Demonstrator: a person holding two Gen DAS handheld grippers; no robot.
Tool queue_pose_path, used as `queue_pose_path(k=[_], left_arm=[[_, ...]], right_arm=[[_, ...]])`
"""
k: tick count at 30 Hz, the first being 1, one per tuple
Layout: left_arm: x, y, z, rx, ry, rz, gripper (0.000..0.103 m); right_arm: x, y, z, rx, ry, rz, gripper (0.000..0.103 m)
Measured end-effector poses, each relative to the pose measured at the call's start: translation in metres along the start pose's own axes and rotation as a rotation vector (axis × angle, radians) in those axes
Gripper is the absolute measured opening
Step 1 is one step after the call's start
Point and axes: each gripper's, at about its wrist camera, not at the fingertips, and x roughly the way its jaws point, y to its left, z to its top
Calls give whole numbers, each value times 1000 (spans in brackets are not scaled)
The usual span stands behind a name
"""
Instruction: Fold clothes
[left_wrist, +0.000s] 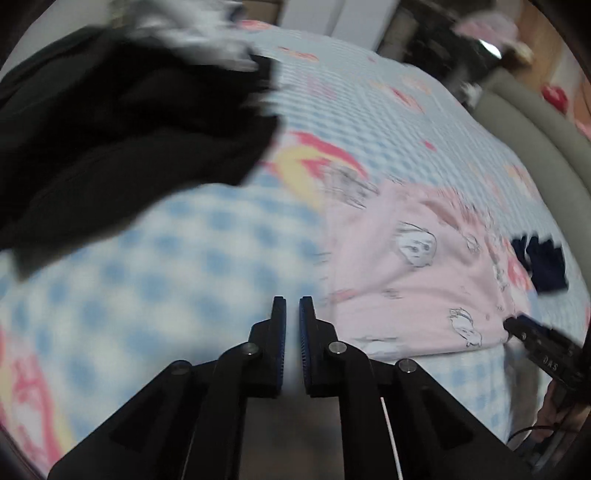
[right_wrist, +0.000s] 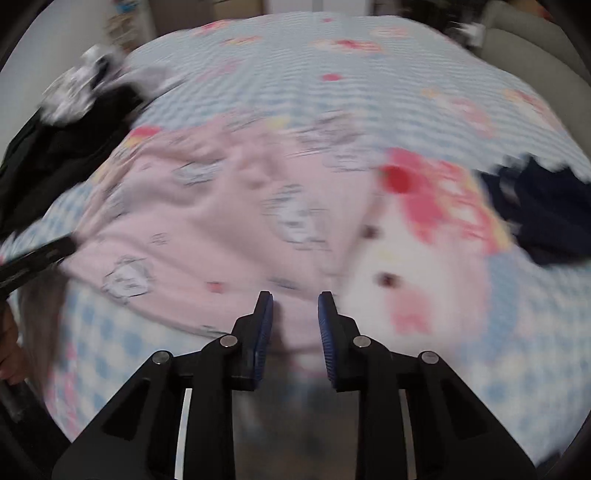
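Plainly, the pink printed cotton garment (right_wrist: 207, 236) lies flat just ahead of the half-open, empty right gripper (right_wrist: 295, 306) – nearer than the left gripper (left_wrist: 292, 308) (nearly closed, empty).

left gripper (left_wrist: 292, 306): tilted downward, jaws nearly shut with a thin gap, nothing between the pads. right gripper (right_wrist: 295, 301): tilted downward, jaws apart, empty. both views motion-blurred.
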Motion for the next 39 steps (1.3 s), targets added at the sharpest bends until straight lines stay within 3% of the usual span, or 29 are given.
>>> queue_pose_path(k=[1,3,5,9,11,14,16,17,18,21,23,30,36,39], left_arm=[[-5,6,-3,-33,-5,-41,12],[-11,12,-9,-94,-13,-139,26],[-9,14,-16,-148,-6,-198,32],[5,16,-25,-203,40,-285,34],[6,15,-24,-211,46,-325,35],[17,15,-21,-269,58,-447,39],[25,7,-18,-257,74,-428,36],[26,0,-17,-230,77,-385,26],[26,-6,-16,-203,78,-342,11],[17,-25,-13,-134,60,-272,8],[2,-32,-13,-109,44,-266,7],[-48,-53,-31,-60,25,-281,7],[-76,-32,-84,-138,80,-333,7],[-64,-19,-105,-159,137,-243,11]], right_arm=[[-5,-6,-1,32,-9,-6,46],[-8,-15,-3,85,-2,72,46],[-3,-20,-2,138,10,122,46],[0,-38,-7,264,16,164,53],[5,-38,-8,262,37,189,54],[9,-32,-8,242,33,244,60],[16,-30,-8,264,35,274,63],[21,-30,-7,276,40,284,63],[23,-27,-4,270,38,287,57],[16,-13,6,197,10,249,19],[3,-6,10,151,-14,207,14],[-61,-3,-11,95,-82,235,10],[-87,-5,-60,70,-45,221,10],[-79,-14,-85,98,12,218,11]])
